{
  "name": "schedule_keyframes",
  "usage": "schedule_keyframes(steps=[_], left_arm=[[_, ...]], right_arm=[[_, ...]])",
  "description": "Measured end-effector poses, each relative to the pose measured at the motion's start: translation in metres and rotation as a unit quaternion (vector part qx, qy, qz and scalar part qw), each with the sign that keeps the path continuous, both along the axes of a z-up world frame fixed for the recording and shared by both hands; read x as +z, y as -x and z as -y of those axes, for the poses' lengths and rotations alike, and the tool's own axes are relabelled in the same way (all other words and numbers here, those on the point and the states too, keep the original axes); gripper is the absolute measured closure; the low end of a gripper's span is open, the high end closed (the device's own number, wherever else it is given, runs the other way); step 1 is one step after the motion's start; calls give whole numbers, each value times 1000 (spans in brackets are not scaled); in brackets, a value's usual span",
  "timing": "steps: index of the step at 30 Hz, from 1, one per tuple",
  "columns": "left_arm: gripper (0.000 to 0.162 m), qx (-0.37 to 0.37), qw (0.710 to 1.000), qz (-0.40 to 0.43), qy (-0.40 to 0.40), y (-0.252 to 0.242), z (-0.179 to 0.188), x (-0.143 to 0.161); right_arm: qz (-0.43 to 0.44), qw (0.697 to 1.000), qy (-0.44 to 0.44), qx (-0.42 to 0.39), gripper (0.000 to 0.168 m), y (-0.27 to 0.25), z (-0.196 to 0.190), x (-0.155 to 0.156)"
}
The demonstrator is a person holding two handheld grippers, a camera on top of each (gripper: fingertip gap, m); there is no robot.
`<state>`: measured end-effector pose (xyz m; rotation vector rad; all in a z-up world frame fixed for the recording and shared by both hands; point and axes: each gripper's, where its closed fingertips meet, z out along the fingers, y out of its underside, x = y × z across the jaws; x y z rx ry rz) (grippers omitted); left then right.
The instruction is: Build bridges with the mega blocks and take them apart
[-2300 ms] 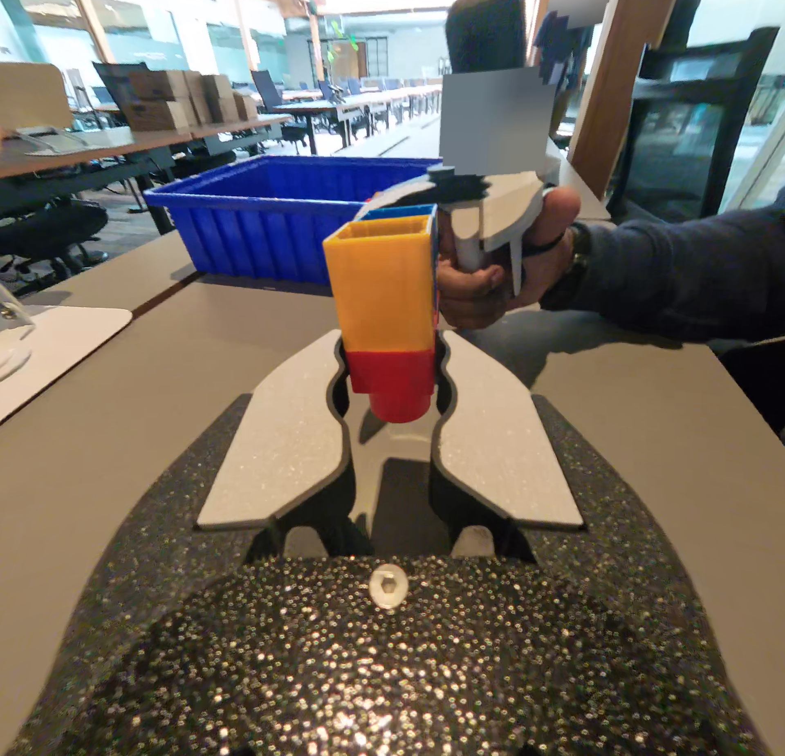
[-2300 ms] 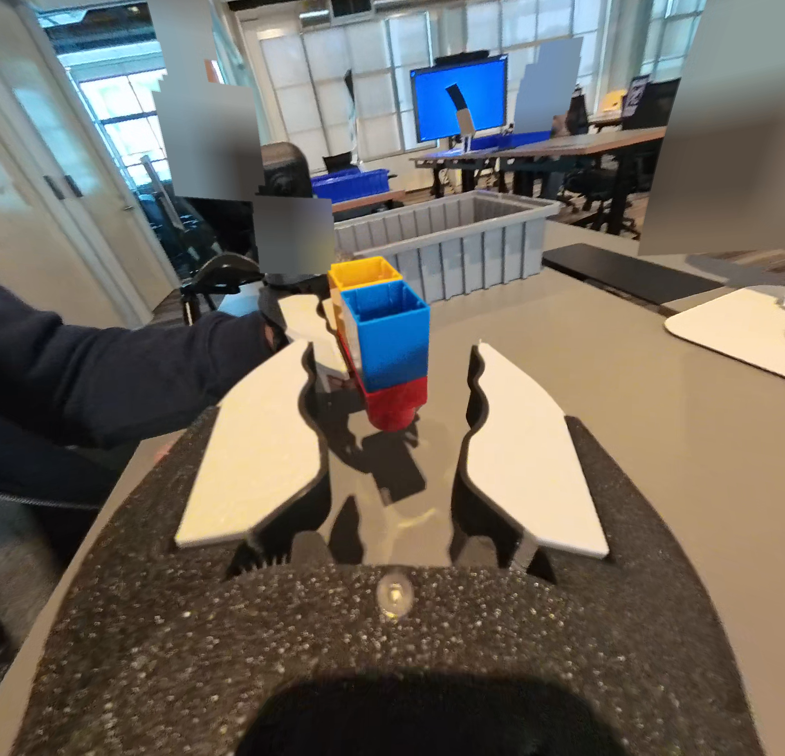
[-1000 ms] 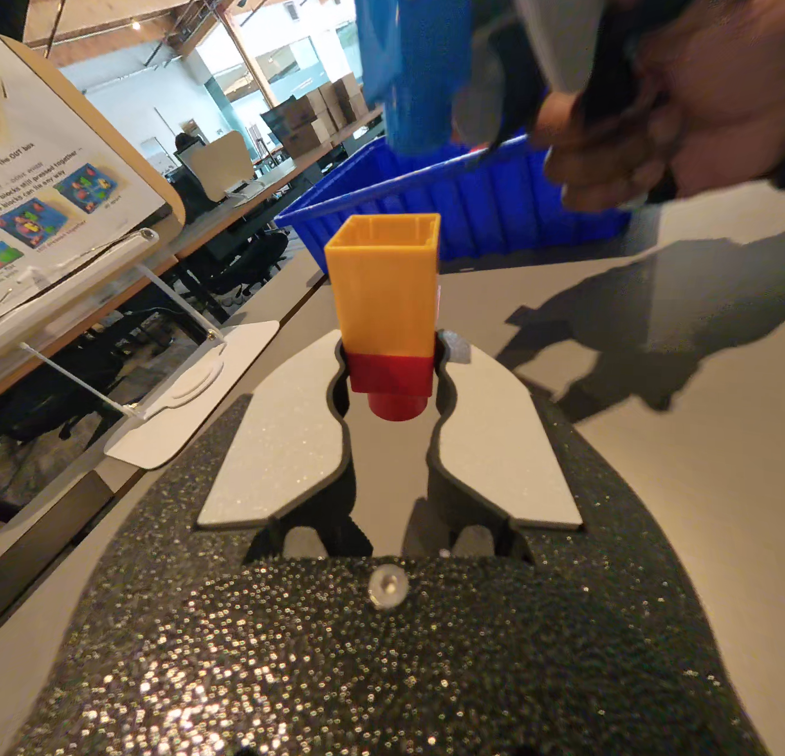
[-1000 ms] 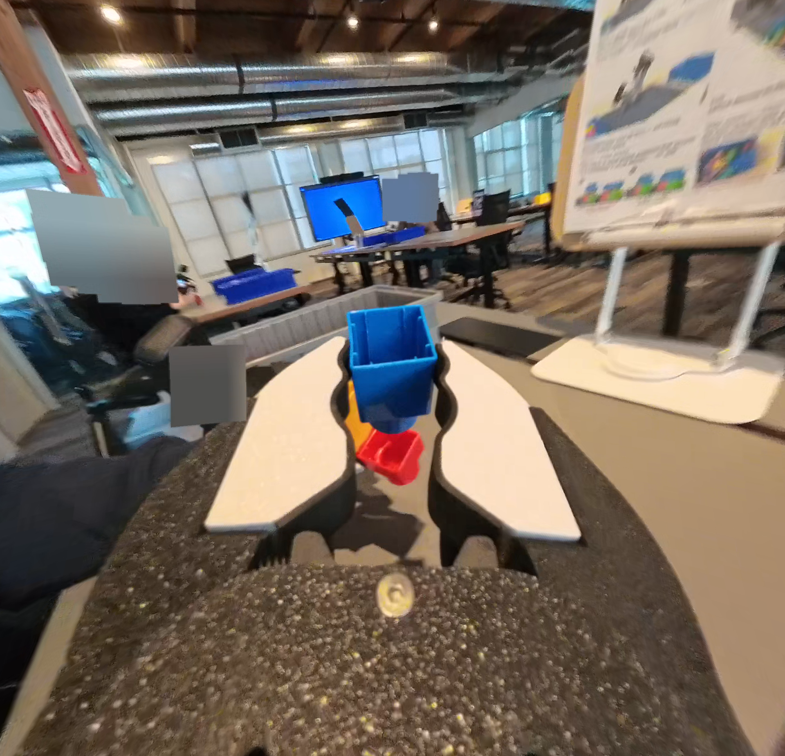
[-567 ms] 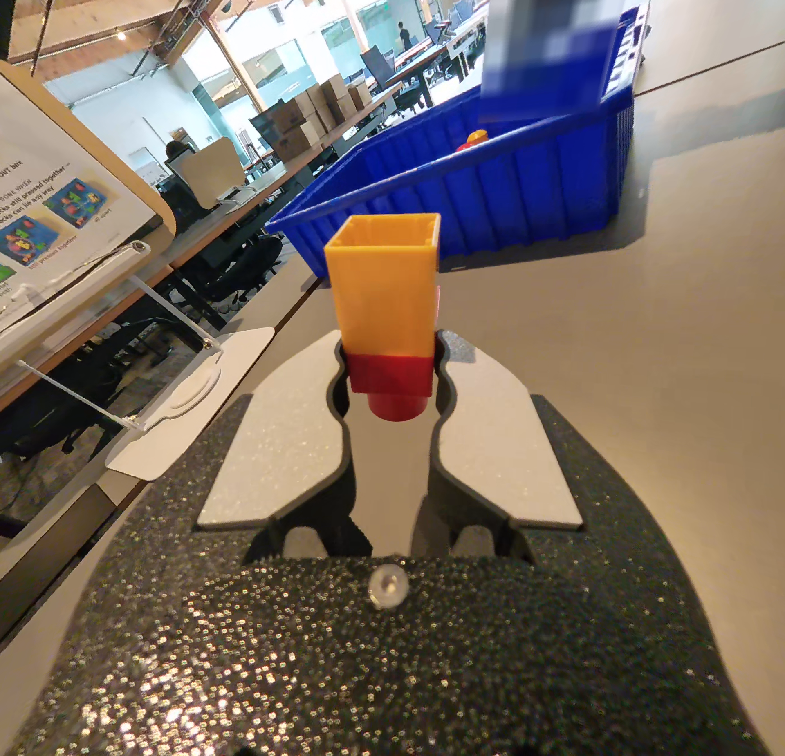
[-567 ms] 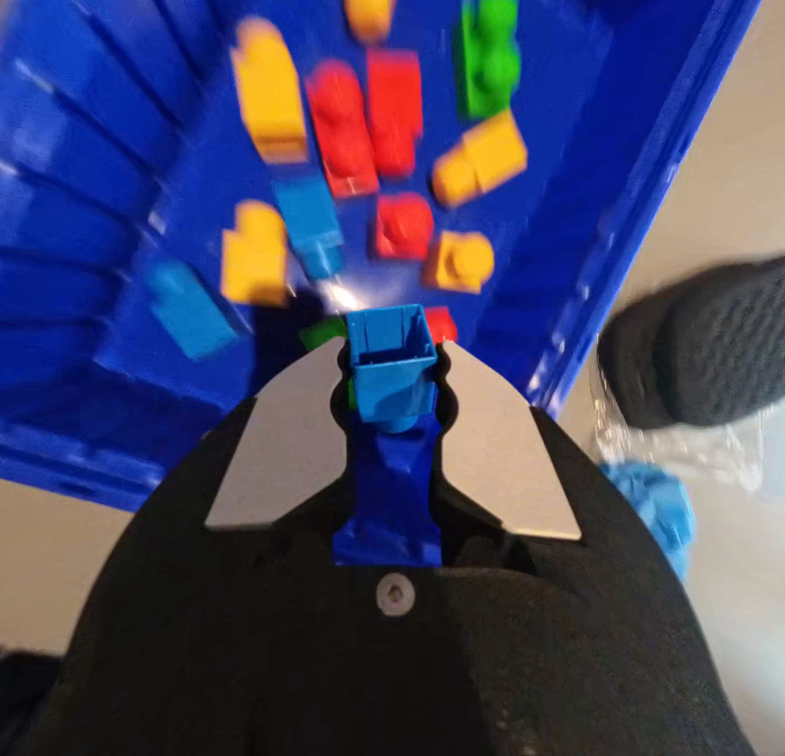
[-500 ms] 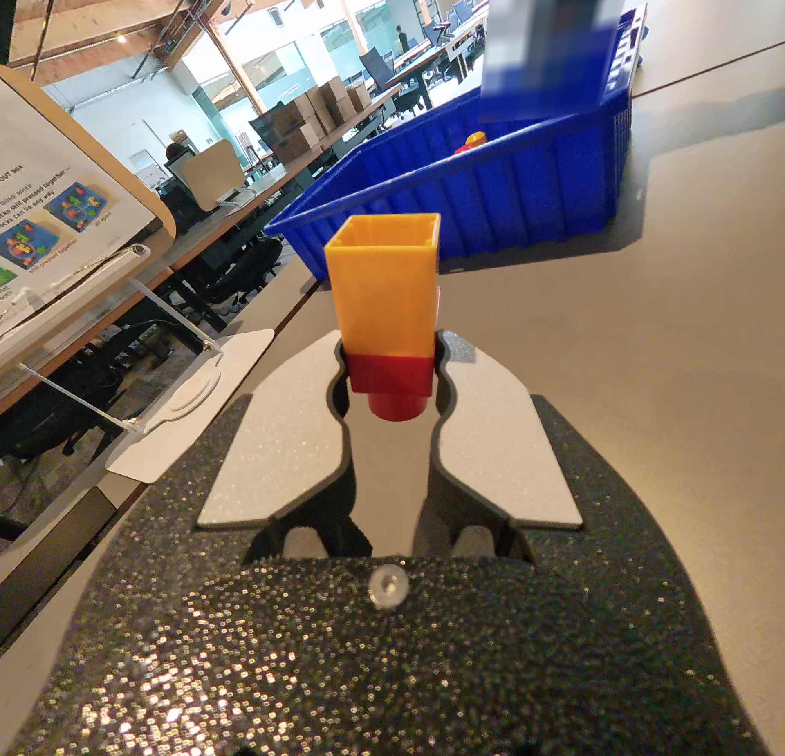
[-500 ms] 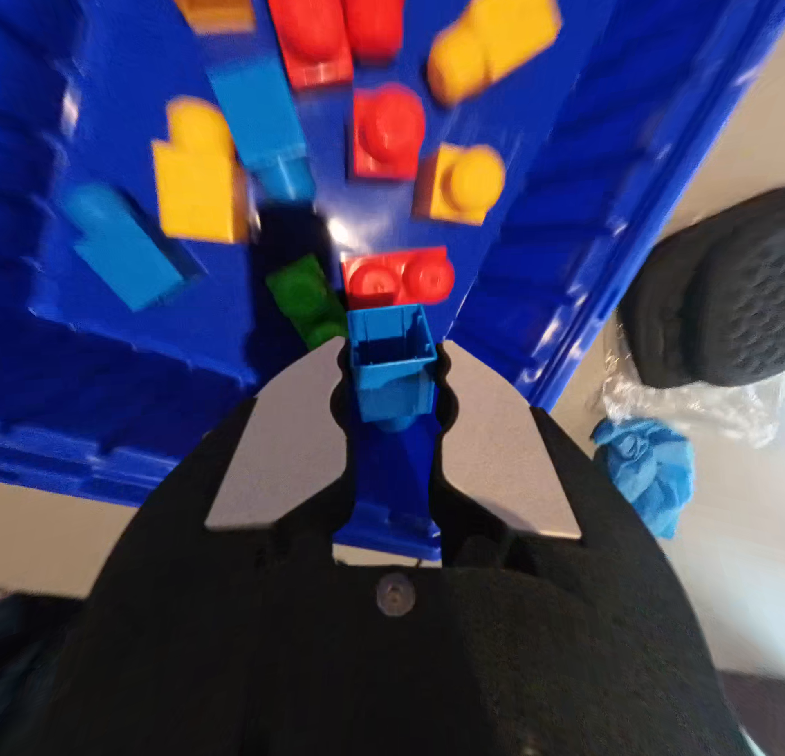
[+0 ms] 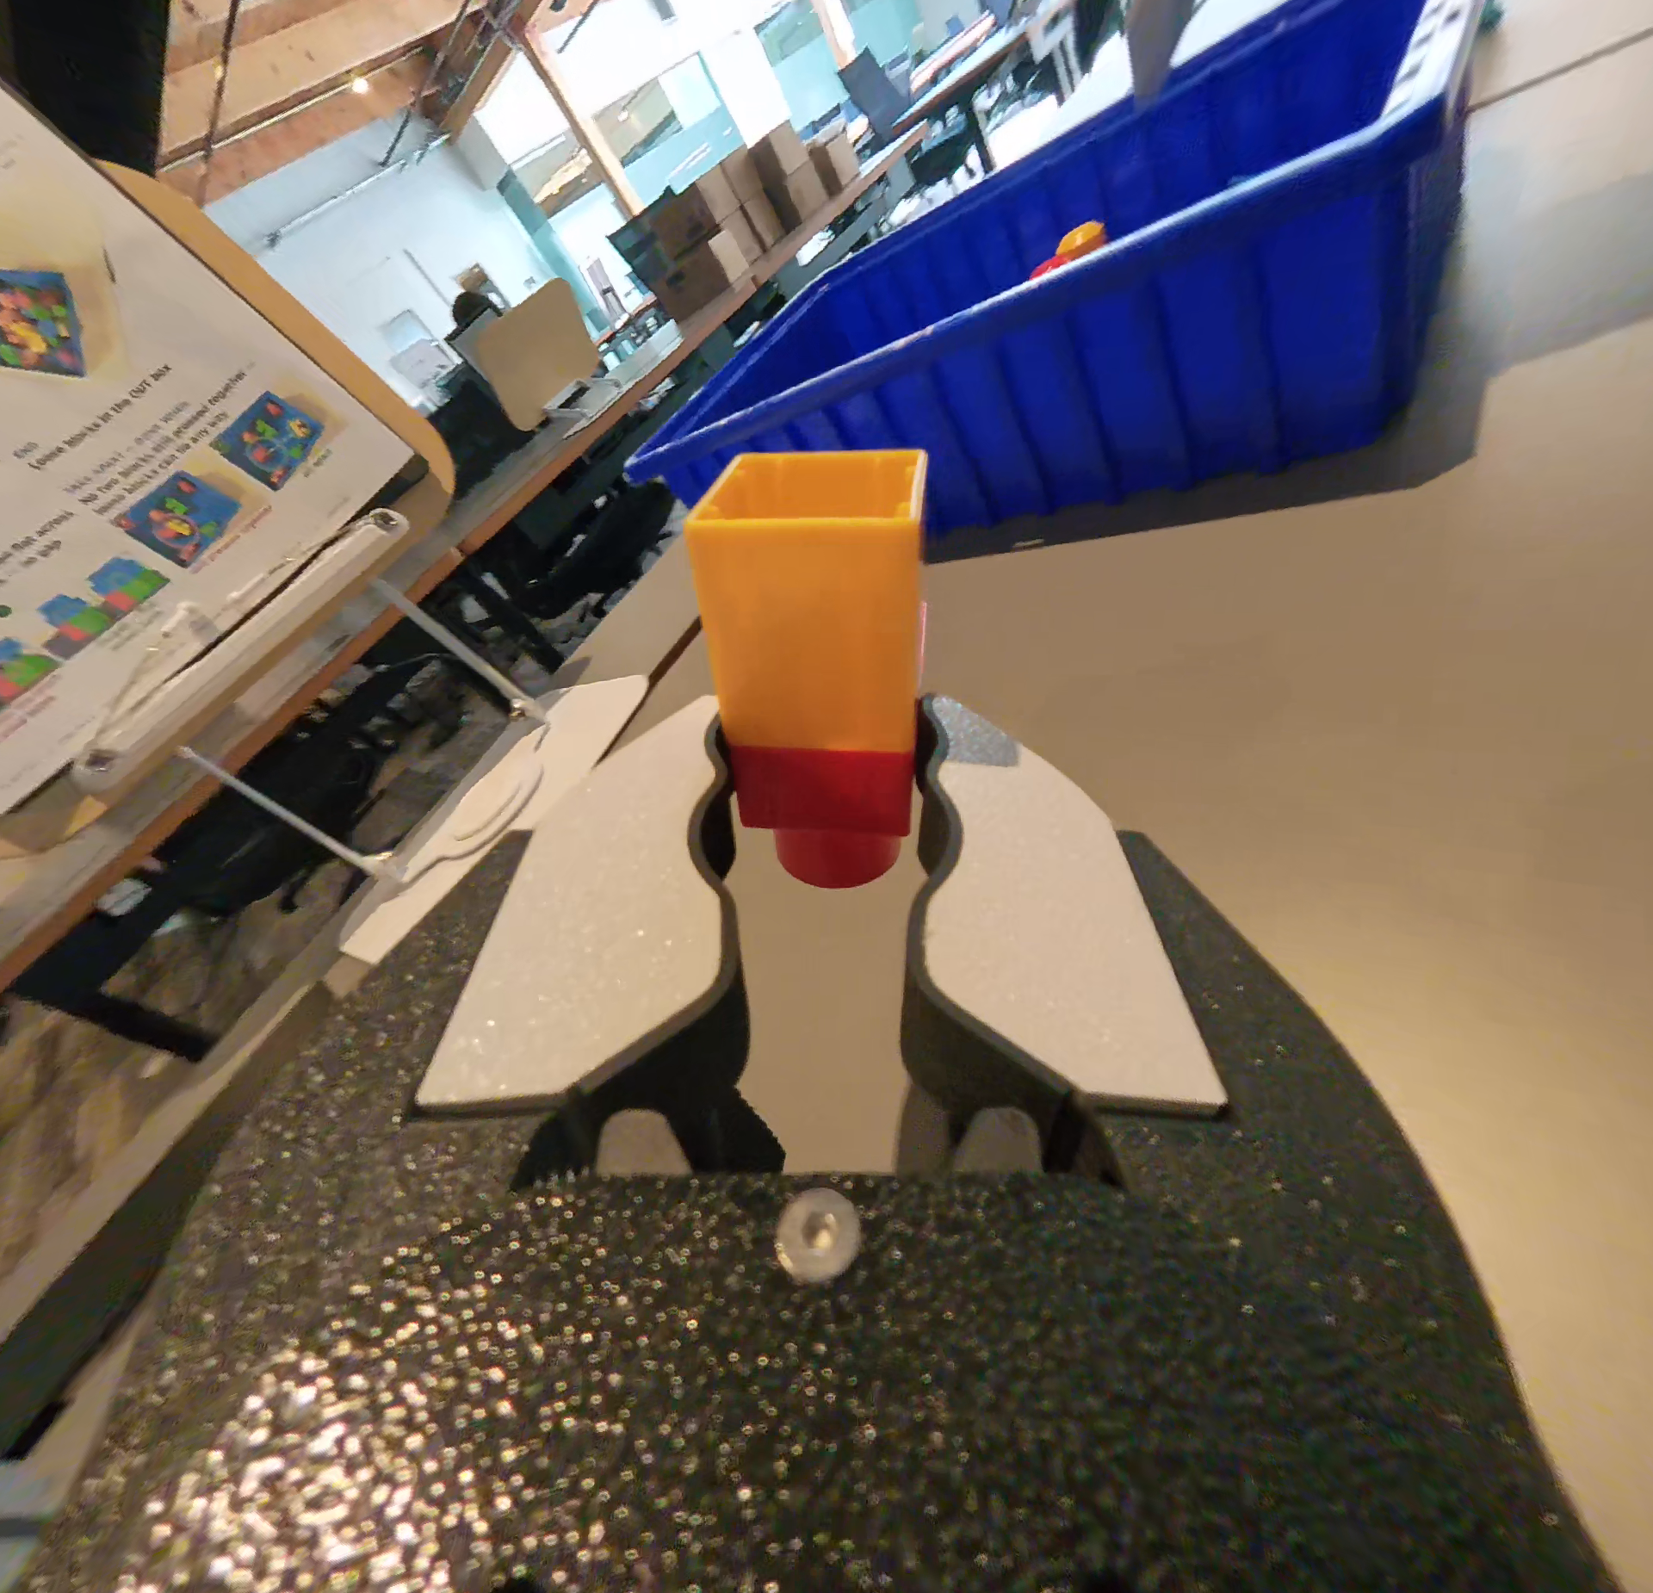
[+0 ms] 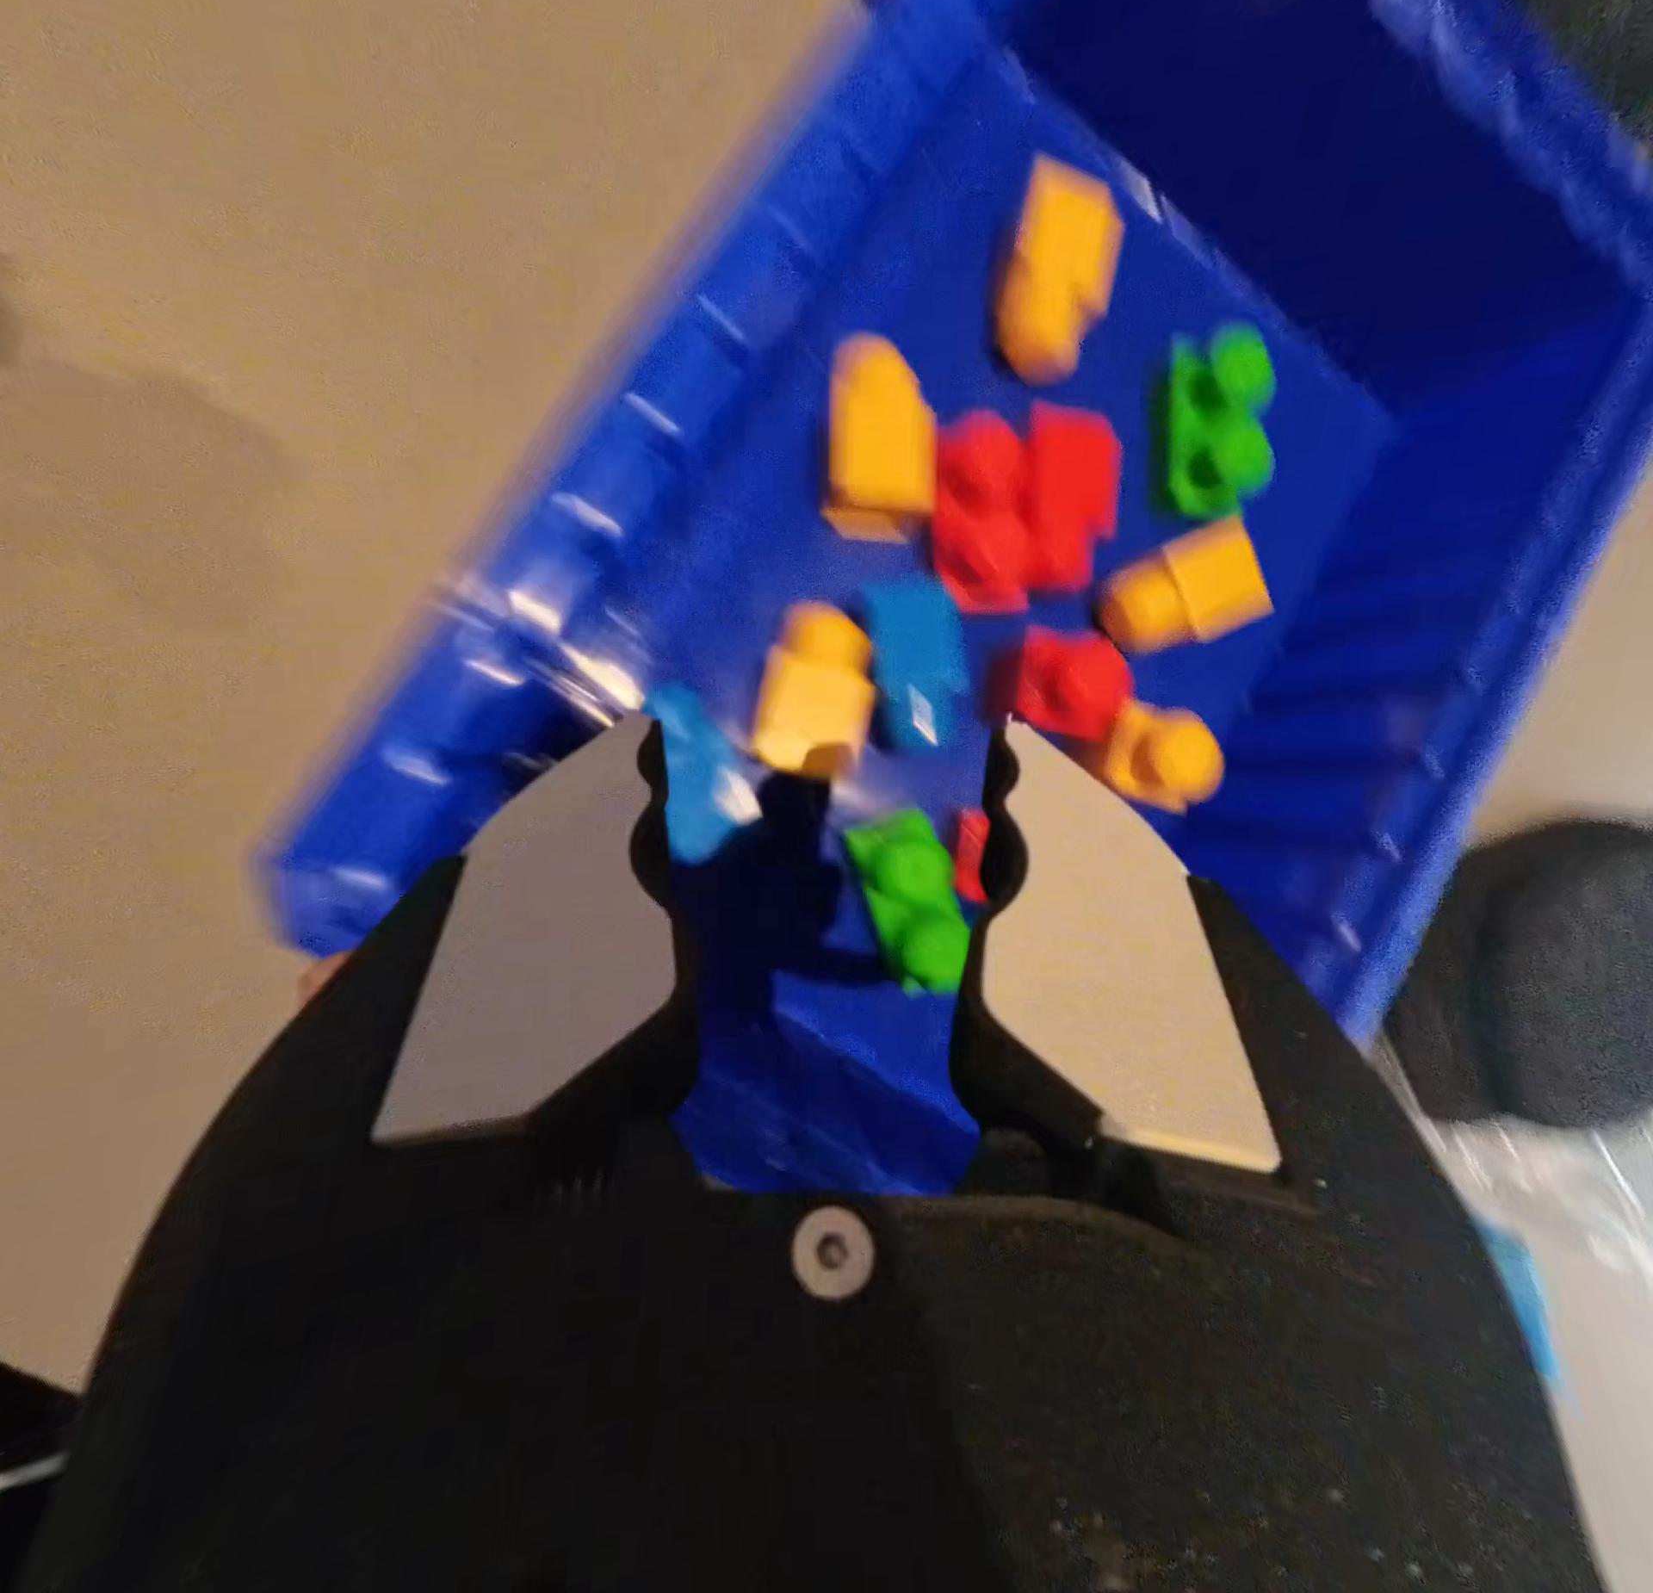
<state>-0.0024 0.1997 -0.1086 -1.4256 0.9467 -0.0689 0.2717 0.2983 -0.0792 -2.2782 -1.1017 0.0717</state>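
My left gripper [image 9: 823,790] is shut on a red block [image 9: 821,797] with a yellow block [image 9: 809,602] stuck on its far end, held above the grey table. My right gripper [image 10: 827,745] is open and empty, pointing down over the blue bin [image 10: 572,620]. The bin holds several loose yellow, red, green and blue blocks, among them a blue block [image 10: 912,655] and a green block [image 10: 912,901] between my fingers. The right wrist view is blurred by motion. The bin also shows in the left wrist view [image 9: 1163,369], ahead and to the right.
An instruction board on a white stand [image 9: 179,441] stands at the left table edge. The grey table [image 9: 1297,745] lies between my left gripper and the bin. A dark round object [image 10: 1556,968] and a clear plastic bag lie right of the bin. One gripper's finger ends stand about 30 centimetres off the other's.
My right gripper has opened and let go of the blue block over the bin, and the view has swung. My left gripper still holds the red and yellow stack, slightly shifted.
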Motion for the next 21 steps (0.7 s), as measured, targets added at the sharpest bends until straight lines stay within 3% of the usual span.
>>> schedule_keyframes(steps=[4, 9, 15, 21], left_arm=[[125, 61, 995, -66, -42, 8, -7, -2], [125, 123, 983, -109, -79, 22, -13, 3], [125, 189, 973, -98, -85, 55, -25, 12], [125, 221, 967, -92, -87, 79, -33, 12]], right_arm=[[-129, 983, -36, 129, 101, 134, 61, 27], [-196, 955, 17, 222, 90, 252, 117, 1], [-237, 941, 0, 241, 84, 303, 107, 10], [-336, 905, -80, 248, 91, 323, 81, 22]])
